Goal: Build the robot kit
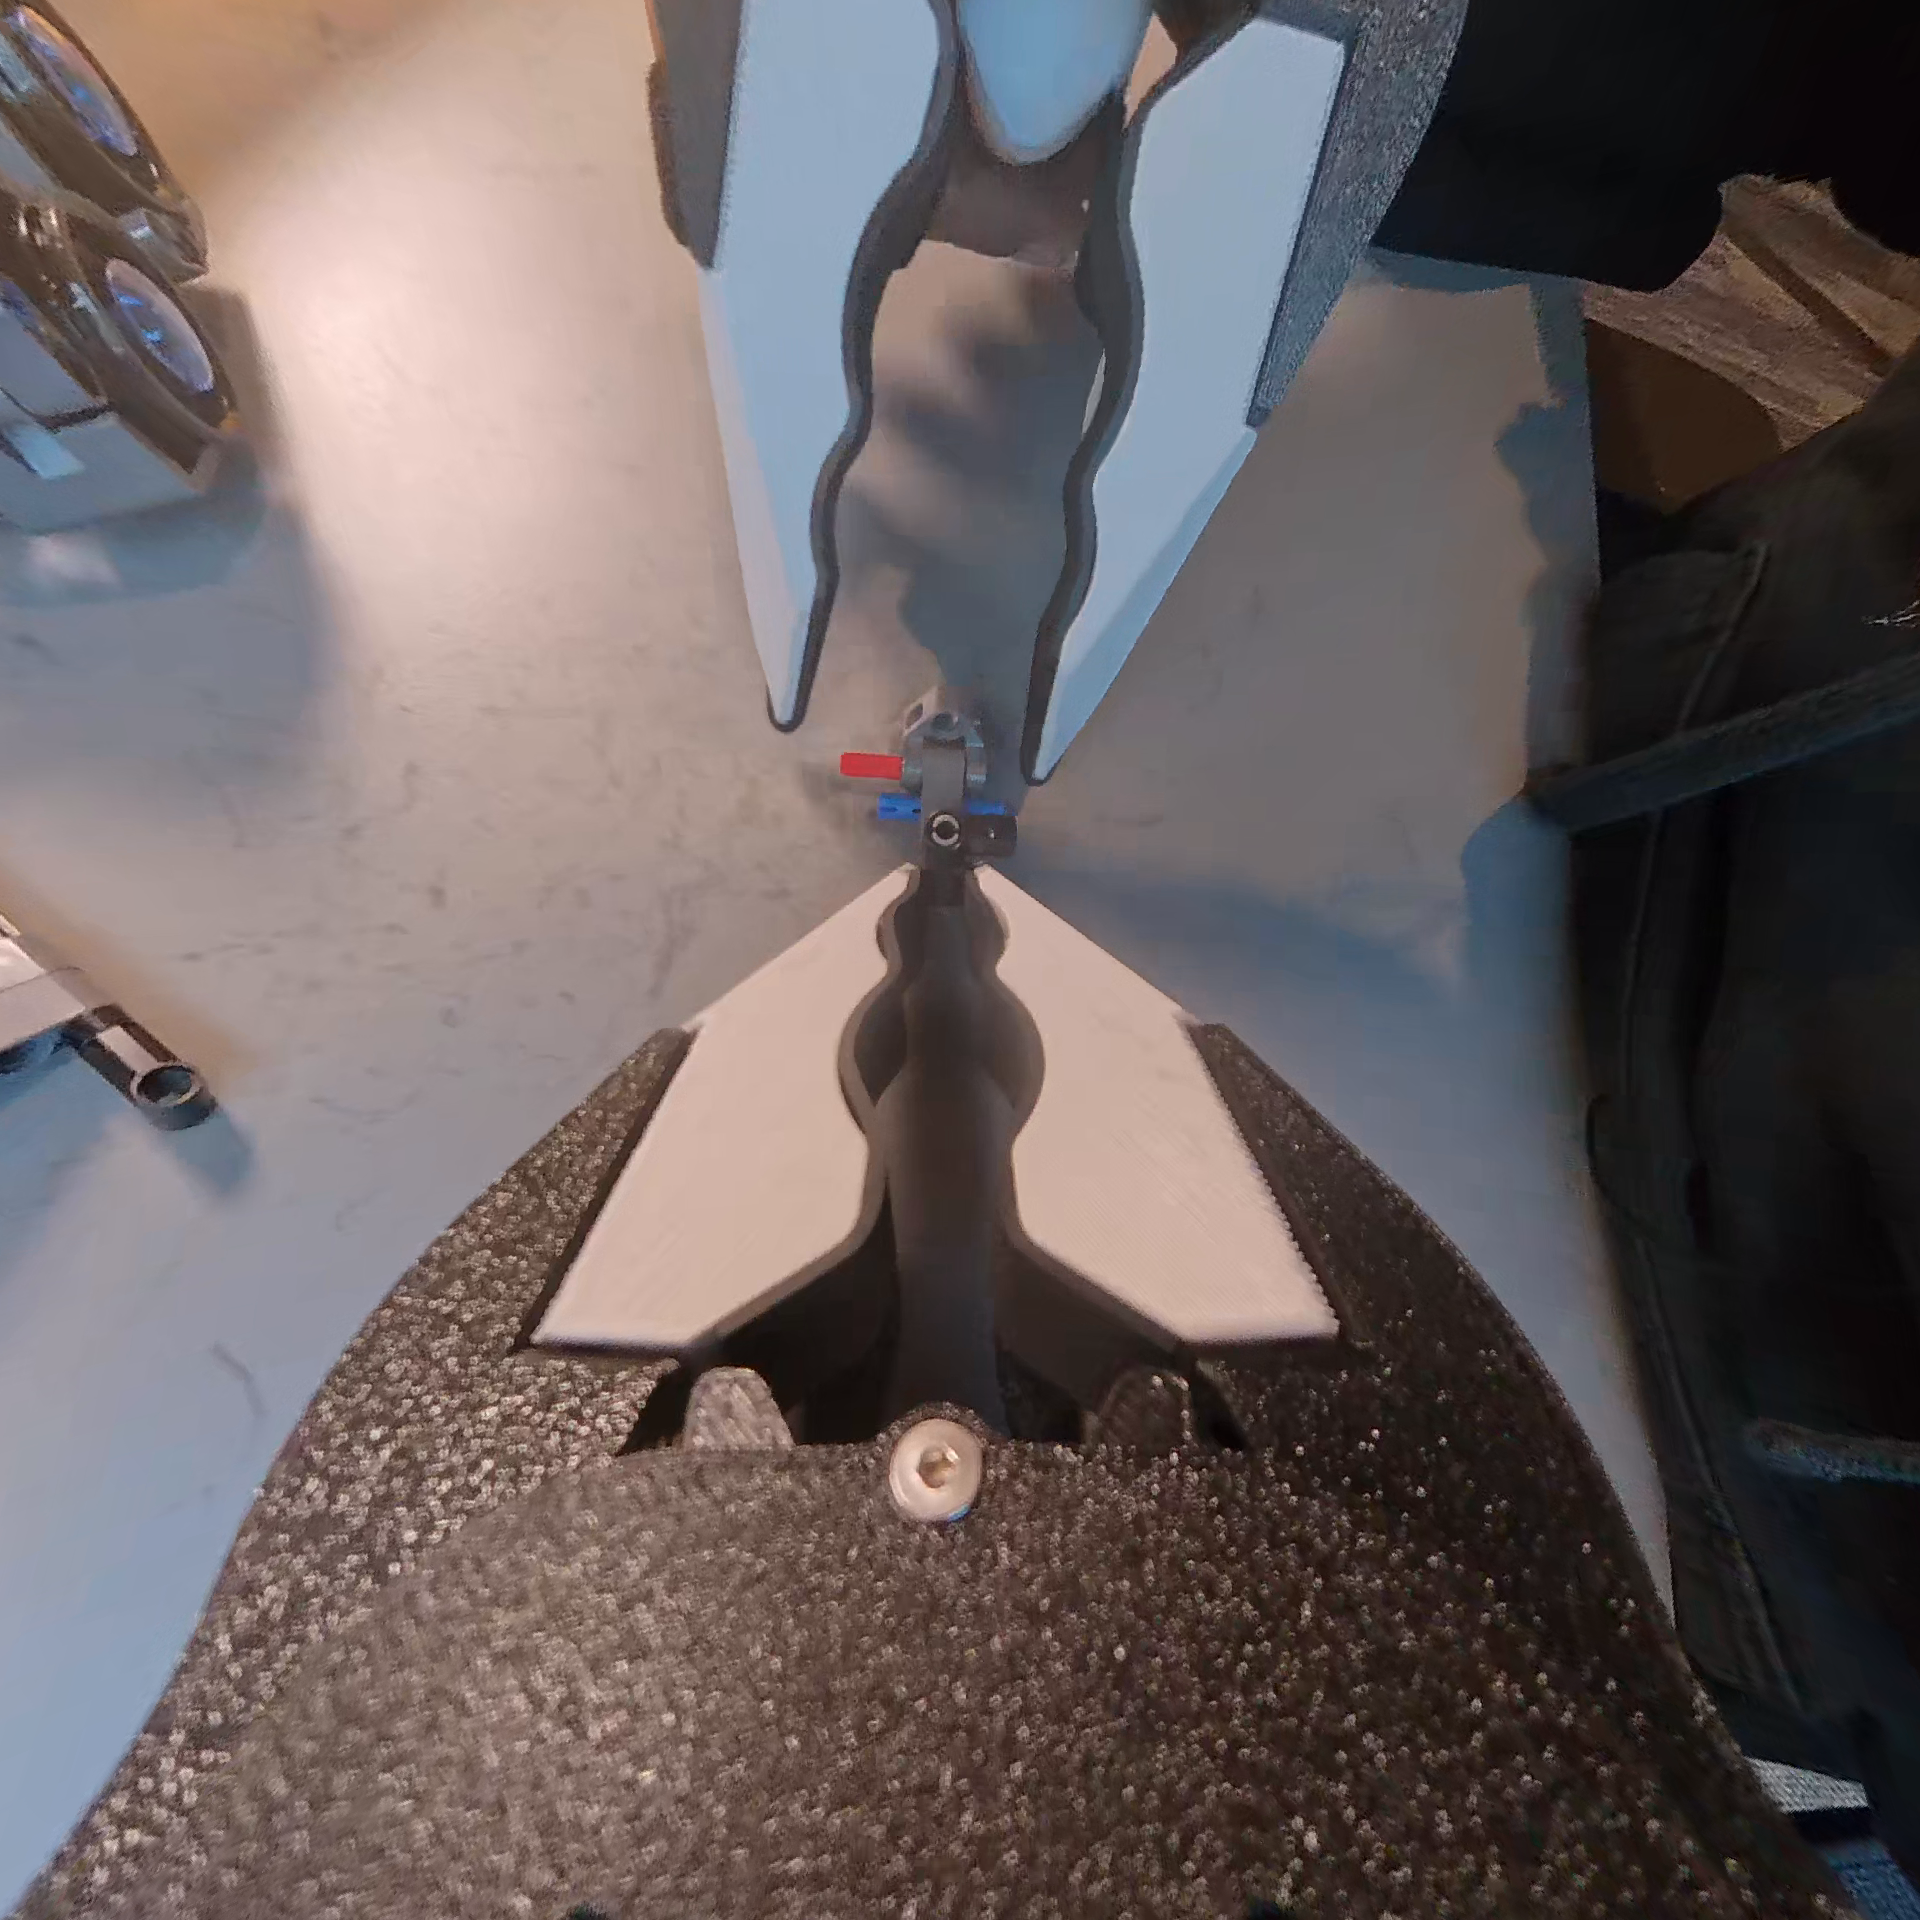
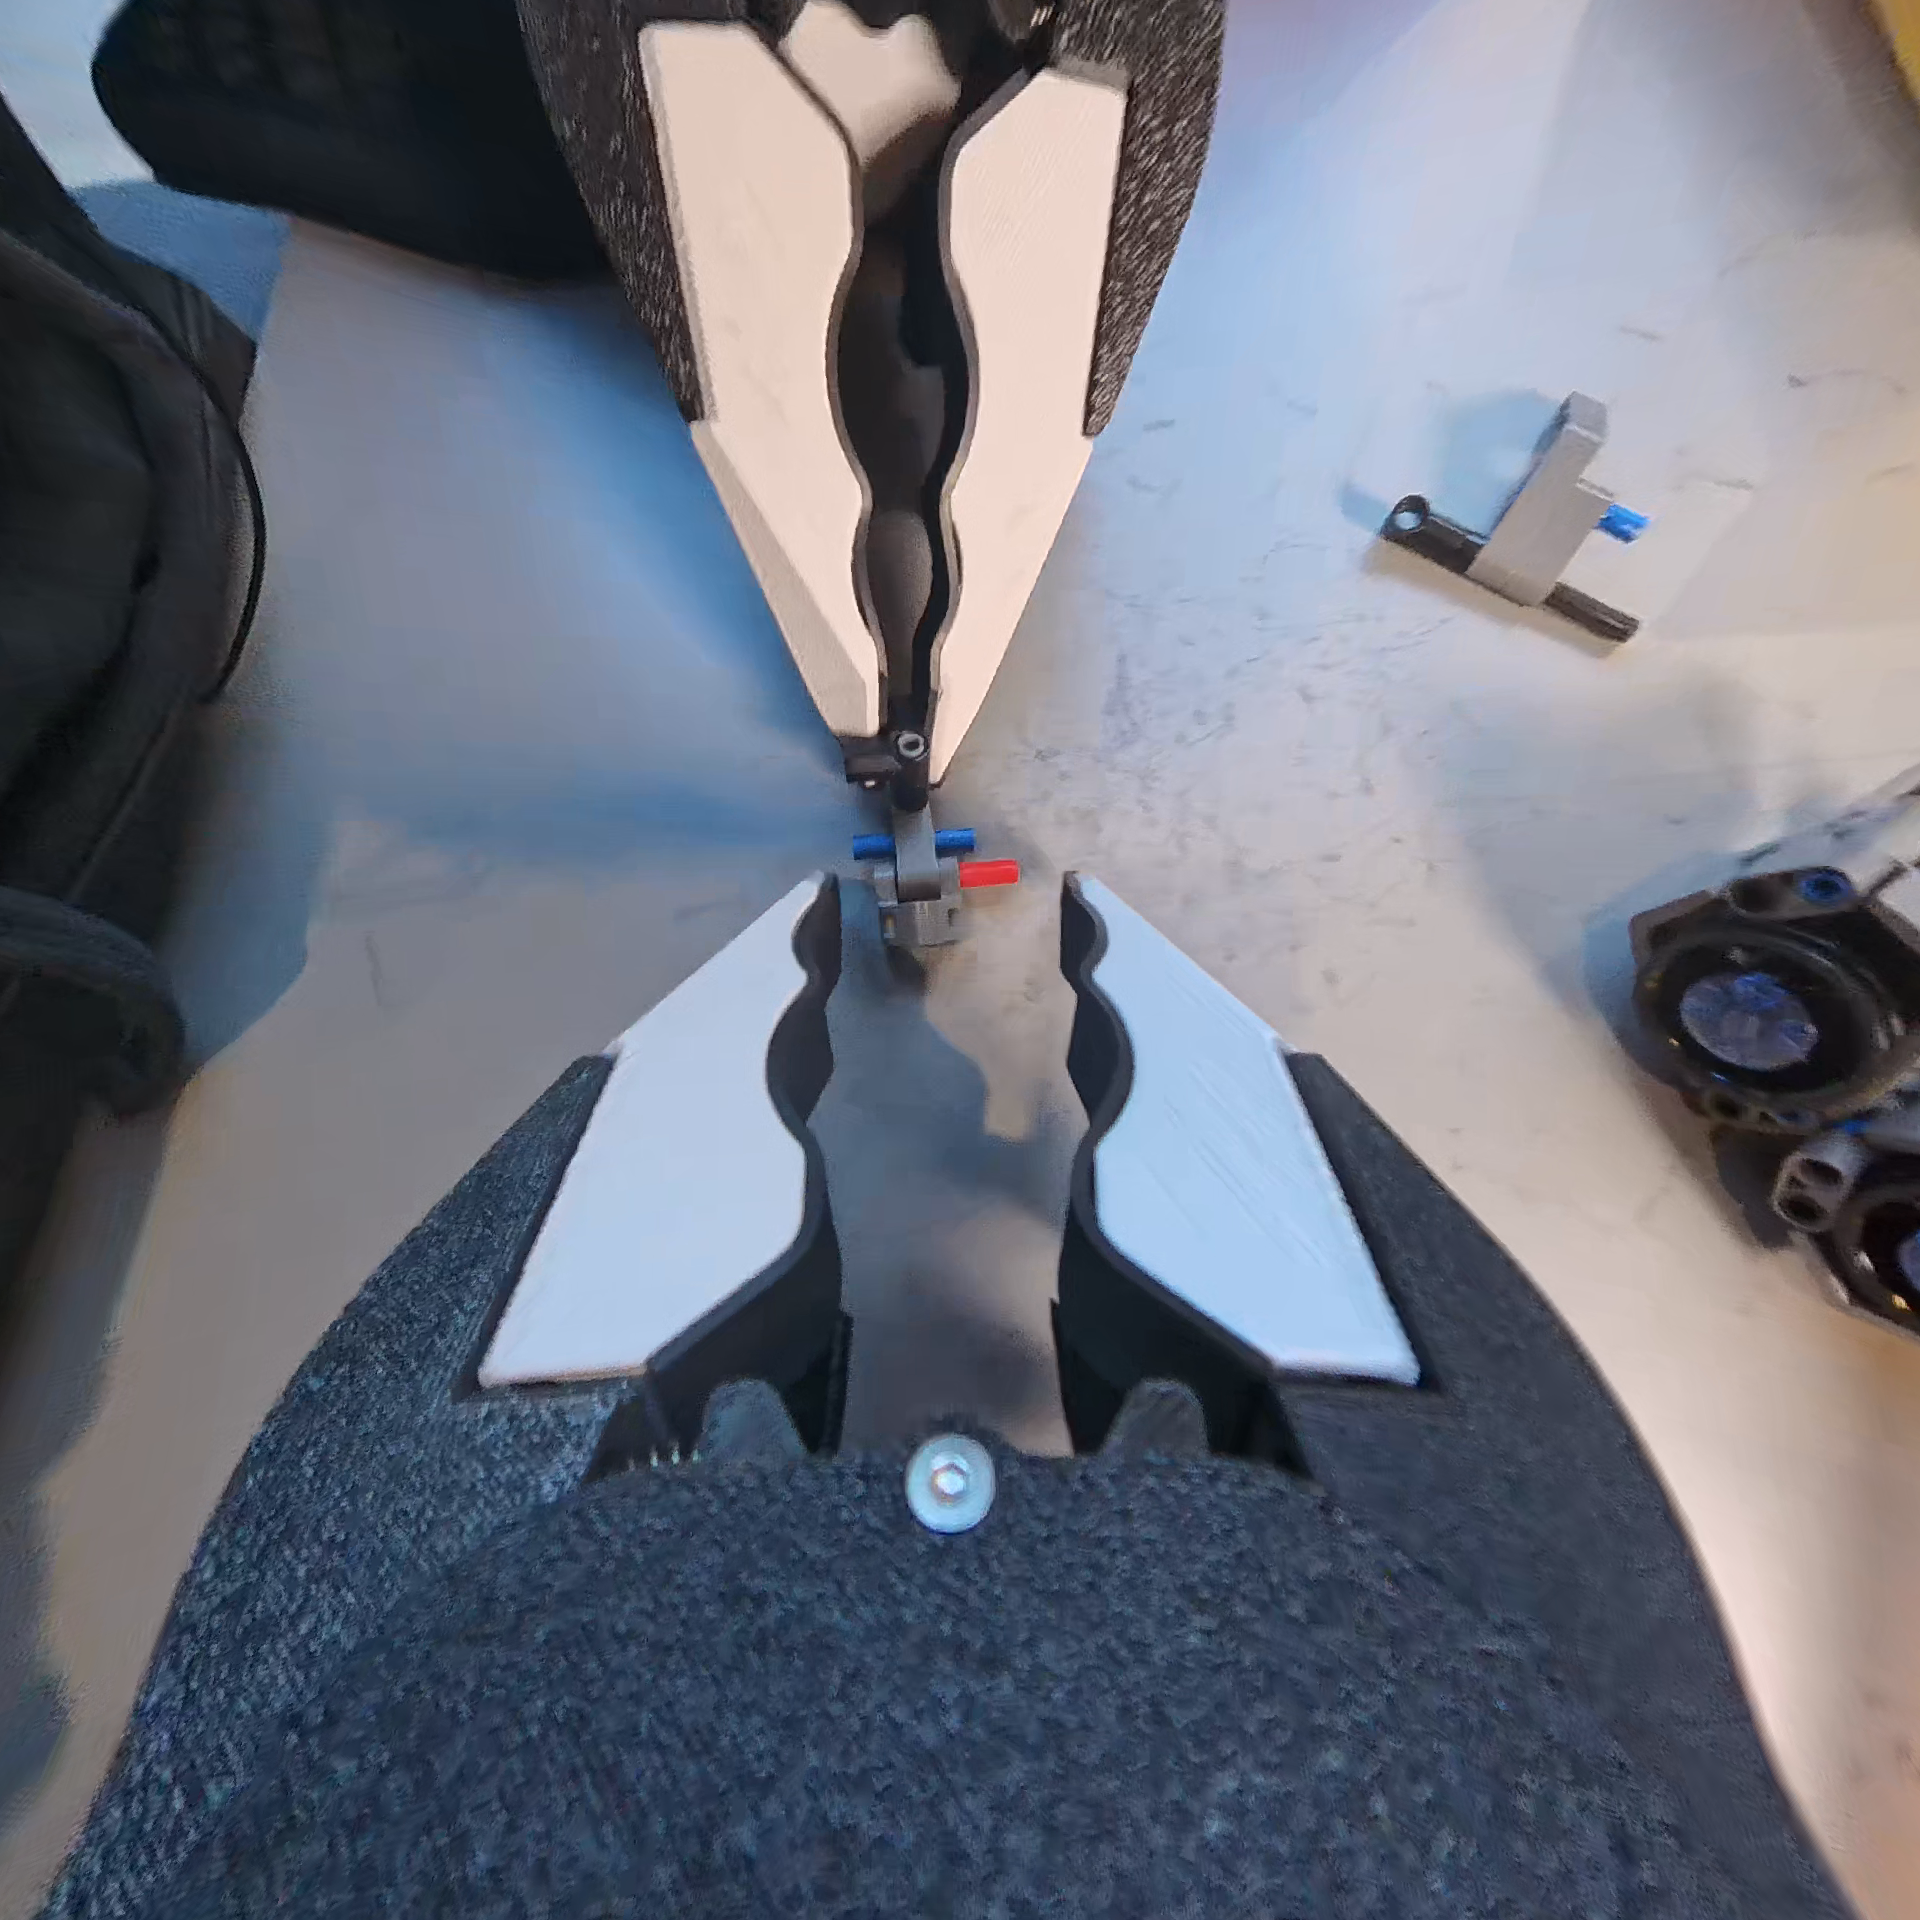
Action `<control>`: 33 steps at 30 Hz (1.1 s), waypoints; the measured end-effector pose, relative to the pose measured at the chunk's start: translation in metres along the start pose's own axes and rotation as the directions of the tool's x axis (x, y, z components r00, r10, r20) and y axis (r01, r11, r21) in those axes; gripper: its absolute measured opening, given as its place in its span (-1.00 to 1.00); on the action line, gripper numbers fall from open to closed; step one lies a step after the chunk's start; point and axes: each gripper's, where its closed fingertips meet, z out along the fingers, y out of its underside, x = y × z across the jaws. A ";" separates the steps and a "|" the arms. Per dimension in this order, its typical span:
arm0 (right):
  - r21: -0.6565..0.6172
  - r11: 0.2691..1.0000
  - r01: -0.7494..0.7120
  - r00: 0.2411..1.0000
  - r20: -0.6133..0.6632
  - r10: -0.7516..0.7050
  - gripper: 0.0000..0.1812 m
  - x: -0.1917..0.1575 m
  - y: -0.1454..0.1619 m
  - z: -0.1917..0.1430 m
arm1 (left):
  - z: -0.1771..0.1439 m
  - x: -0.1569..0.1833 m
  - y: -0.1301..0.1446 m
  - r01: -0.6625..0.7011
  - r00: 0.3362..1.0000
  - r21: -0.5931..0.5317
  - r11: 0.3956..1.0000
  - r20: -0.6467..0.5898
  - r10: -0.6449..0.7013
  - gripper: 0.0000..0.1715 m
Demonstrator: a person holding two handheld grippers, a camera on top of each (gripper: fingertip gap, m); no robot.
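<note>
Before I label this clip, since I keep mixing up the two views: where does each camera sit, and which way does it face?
Left wrist view: on the left gripper, looking along its shut fingers at the small toy assembly on the table; the open right gripper faces it.
Right wrist view: on the right gripper, fingers spread, facing the left gripper pinching the assembly's black rod.
Shared: both grippers, the toy assembly, the table.

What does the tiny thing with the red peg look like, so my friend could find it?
Look at the pale table, in the gap where the two grippers point at each other. There sits a small grey plastic assembly, pinched by the left gripper. It alone has a red peg beside blue pins.
</note>
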 end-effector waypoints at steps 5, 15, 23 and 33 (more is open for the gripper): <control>-0.030 0.999 0.036 0.997 0.064 -0.034 -0.67 -0.001 0.001 0.007 | 0.001 -0.001 0.000 0.005 1.000 -0.011 1.000 0.004 -0.005 -0.93; -0.022 0.999 0.040 0.999 0.016 -0.039 -0.72 0.001 0.000 0.009 | 0.000 -0.003 -0.007 0.032 0.999 -0.040 0.999 0.015 -0.032 -0.93; 0.015 1.000 0.013 1.000 0.009 -0.013 -0.72 0.001 0.000 0.009 | -0.002 -0.002 -0.003 -0.016 1.000 -0.128 0.992 0.019 0.019 -0.94; -0.016 1.000 0.017 1.000 0.002 -0.017 -0.71 0.001 -0.001 0.010 | -0.003 -0.003 -0.005 -0.141 0.989 -0.318 0.937 -0.013 0.145 -0.94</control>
